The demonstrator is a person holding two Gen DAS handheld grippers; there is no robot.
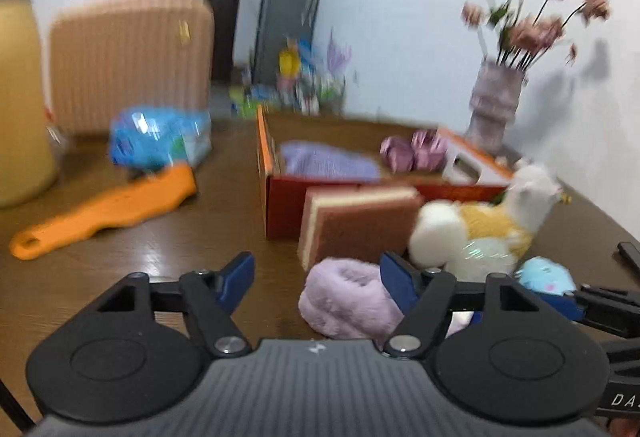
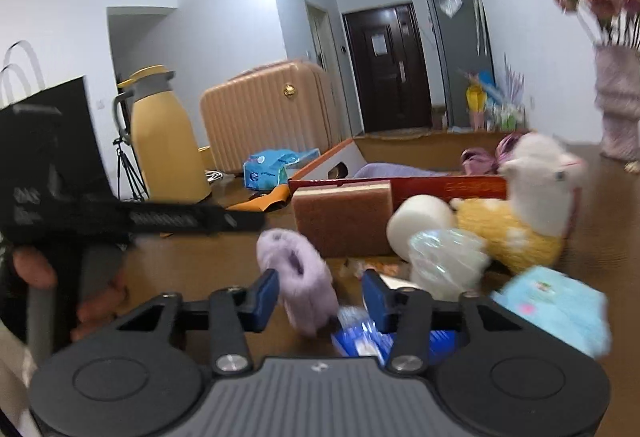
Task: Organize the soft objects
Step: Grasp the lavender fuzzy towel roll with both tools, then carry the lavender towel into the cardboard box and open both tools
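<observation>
2 tongs (image 1: 316,277) (image 2: 320,297) flank purple fluffy scrunchie (image 1: 344,297), pads not touching.

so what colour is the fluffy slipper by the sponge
Pale lilac slipper, clearest in the right wrist view.

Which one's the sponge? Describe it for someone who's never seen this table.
Find the open red box mid-table. The sponge leans against its near wall, beside the llama plush. It alone is a flat-sided, layered brown-and-cream block; its neighbours are fluffy.
</observation>
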